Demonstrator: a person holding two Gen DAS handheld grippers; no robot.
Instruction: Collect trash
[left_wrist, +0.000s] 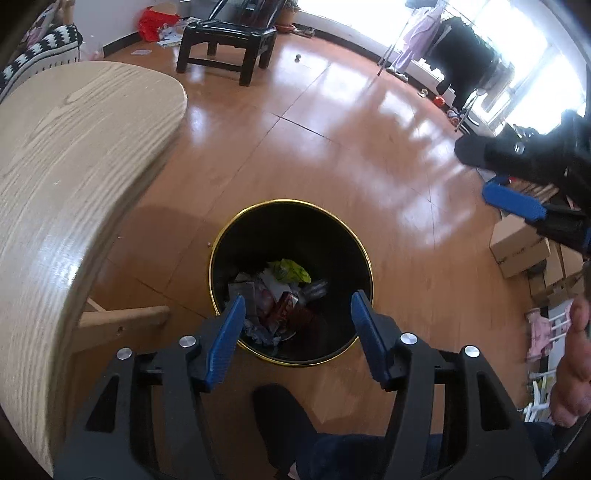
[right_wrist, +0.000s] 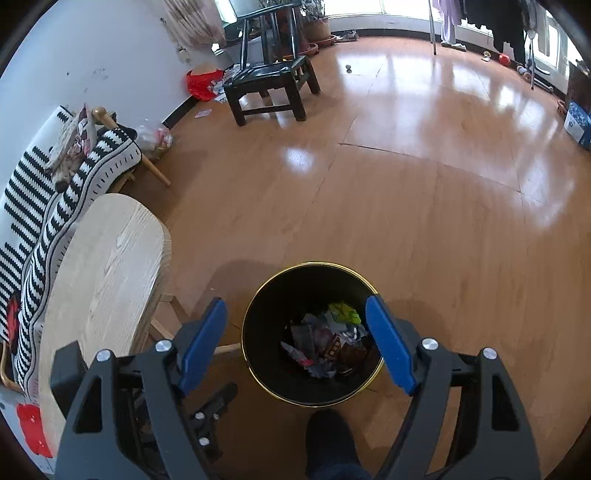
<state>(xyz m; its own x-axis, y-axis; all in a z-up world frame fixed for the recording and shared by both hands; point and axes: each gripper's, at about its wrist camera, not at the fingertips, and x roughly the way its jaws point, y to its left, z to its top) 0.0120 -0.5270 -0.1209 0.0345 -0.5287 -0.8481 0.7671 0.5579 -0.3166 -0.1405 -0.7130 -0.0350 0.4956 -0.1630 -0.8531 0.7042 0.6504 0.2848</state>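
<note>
A black round trash bin with a gold rim (left_wrist: 218, 240) stands on the wood floor, also in the right wrist view (right_wrist: 248, 317). Crumpled wrappers and papers (left_wrist: 280, 295) lie inside it, with a yellow-green wrapper (right_wrist: 343, 312) on top. My left gripper (left_wrist: 297, 317) is open and empty, held above the bin's near side. My right gripper (right_wrist: 295, 325) is open and empty, also above the bin. The right gripper also shows at the right edge of the left wrist view (left_wrist: 491, 173).
A light wood table (left_wrist: 74, 166) stands left of the bin, with a striped sofa (right_wrist: 33, 206) behind it. A black chair (right_wrist: 269, 85) and red bag (right_wrist: 201, 83) stand by the far wall. Cardboard boxes (left_wrist: 521, 251) sit at right. The person's foot (right_wrist: 328, 435) is near the bin.
</note>
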